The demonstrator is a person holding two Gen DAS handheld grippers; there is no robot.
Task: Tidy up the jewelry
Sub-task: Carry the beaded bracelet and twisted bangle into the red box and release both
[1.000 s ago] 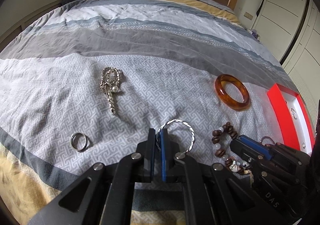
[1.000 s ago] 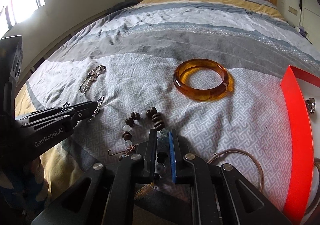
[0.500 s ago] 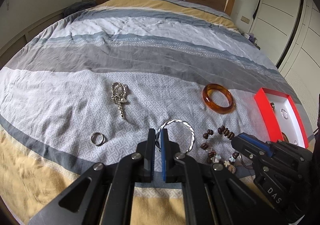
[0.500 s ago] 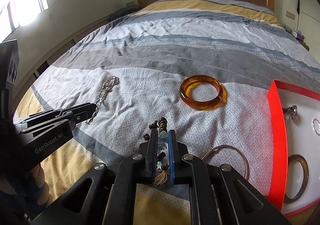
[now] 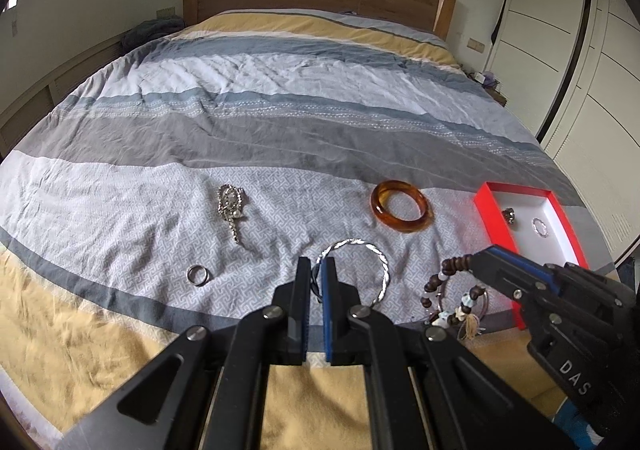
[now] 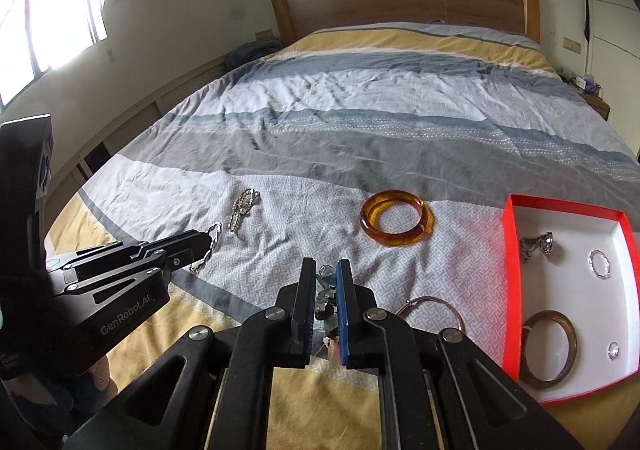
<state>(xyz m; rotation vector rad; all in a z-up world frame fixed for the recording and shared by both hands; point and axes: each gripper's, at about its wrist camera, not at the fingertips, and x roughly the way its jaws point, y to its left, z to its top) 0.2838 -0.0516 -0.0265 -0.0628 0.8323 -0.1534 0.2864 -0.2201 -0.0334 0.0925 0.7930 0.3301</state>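
Left gripper (image 5: 316, 270) clamps twisted bangle (image 5: 360, 262); right gripper (image 6: 323, 282) clamps bead bracelet (image 5: 448, 290), both lifted over the bed's (image 5: 280, 130) near edge. Box (image 6: 510, 250) at near right corner holds a few pieces already. Left on bed: thin hoop (image 6: 432, 310), ring (image 5: 199, 274), chain (image 5: 230, 206), amber bangle (image 5: 402, 211). Roughly halfway, I'd say.

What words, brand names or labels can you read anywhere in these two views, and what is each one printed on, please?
"DAS" – white letters on the black body of the right gripper, seen in the left wrist view; more may be cut off.
"GenRobot.AI" – white letters on the black body of the left gripper, seen in the right wrist view.
No readable text shows on the red box or the jewelry.
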